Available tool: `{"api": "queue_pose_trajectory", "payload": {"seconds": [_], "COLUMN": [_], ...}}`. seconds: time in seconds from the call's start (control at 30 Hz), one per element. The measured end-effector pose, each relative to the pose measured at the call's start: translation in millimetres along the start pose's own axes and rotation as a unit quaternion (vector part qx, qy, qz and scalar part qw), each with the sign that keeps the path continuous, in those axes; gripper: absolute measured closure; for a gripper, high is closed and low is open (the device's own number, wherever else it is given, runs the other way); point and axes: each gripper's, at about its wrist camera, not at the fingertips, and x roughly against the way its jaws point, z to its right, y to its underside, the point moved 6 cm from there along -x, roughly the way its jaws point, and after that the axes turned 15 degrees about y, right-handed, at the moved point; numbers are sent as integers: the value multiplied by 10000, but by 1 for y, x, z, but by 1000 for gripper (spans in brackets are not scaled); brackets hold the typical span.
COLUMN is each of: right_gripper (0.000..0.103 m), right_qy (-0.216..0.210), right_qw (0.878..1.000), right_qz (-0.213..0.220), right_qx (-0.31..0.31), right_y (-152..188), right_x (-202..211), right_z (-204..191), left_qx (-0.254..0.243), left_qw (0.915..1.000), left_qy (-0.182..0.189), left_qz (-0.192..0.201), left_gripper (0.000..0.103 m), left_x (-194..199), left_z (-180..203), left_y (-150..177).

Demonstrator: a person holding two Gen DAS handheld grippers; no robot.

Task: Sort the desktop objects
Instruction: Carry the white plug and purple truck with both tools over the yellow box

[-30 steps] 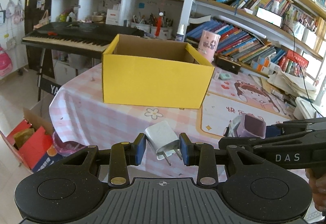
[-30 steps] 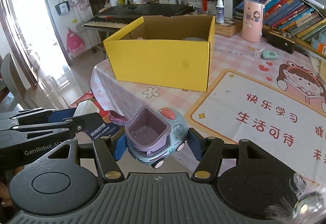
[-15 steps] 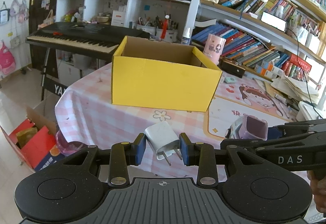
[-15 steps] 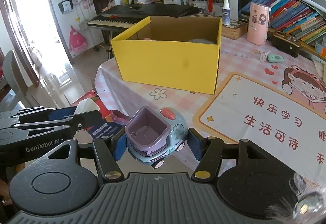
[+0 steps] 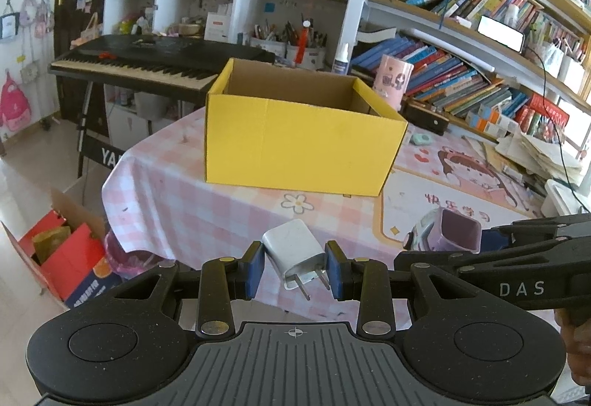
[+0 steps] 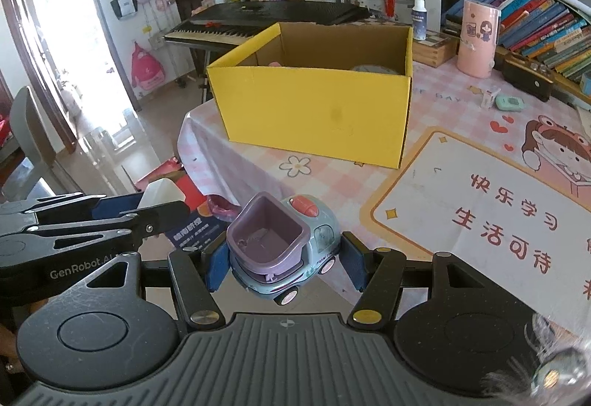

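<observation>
My left gripper (image 5: 295, 271) is shut on a white plug adapter (image 5: 295, 253), prongs pointing toward the camera, held in the air before the table's near edge. My right gripper (image 6: 282, 264) is shut on a pale blue toy truck with a purple tub (image 6: 282, 251), also off the table's edge. Each gripper shows in the other view: the right one with the truck (image 5: 447, 232) at right, the left one with the adapter (image 6: 160, 192) at left. An open yellow cardboard box (image 5: 301, 144) (image 6: 317, 110) stands ahead on the pink checked tablecloth, with some items barely visible inside.
A printed desk mat (image 6: 480, 206) lies right of the box. A pink cylinder (image 6: 476, 38), a spray bottle (image 6: 418, 18) and a small teal item (image 6: 509, 103) stand behind. Bookshelves line the right. A keyboard piano (image 5: 147, 59) and red boxes on the floor (image 5: 62, 254) are at left.
Both grippers have drawn back from the table with their objects still held; the yellow box looks smaller and farther away.
</observation>
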Motion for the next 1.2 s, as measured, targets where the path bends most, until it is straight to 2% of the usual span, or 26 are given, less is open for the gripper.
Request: {"api": "queue_pose_trajectory", "payload": {"seconds": [0.2, 0.37, 0.8, 1.2], "right_gripper": [44, 44, 44, 44], "right_qy": [20, 74, -66, -233], "right_qw": [10000, 9997, 9959, 9924], "right_qz": [15, 213, 881, 1196], "right_qx": [-82, -130, -176, 155], "right_y": [-3, -16, -93, -154], "right_x": [-3, -3, -6, -43], "right_z": [3, 12, 37, 57], "left_qx": [-32, -63, -373, -417], "left_qw": [10000, 9996, 9949, 9927], "left_qy": [-30, -45, -168, -452], "left_qz": [76, 254, 924, 1039], "left_gripper": [69, 69, 69, 69], "left_x": [-1, -5, -23, -71], "left_z": [-2, -2, 5, -2], "left_y": [-7, -23, -90, -128]}}
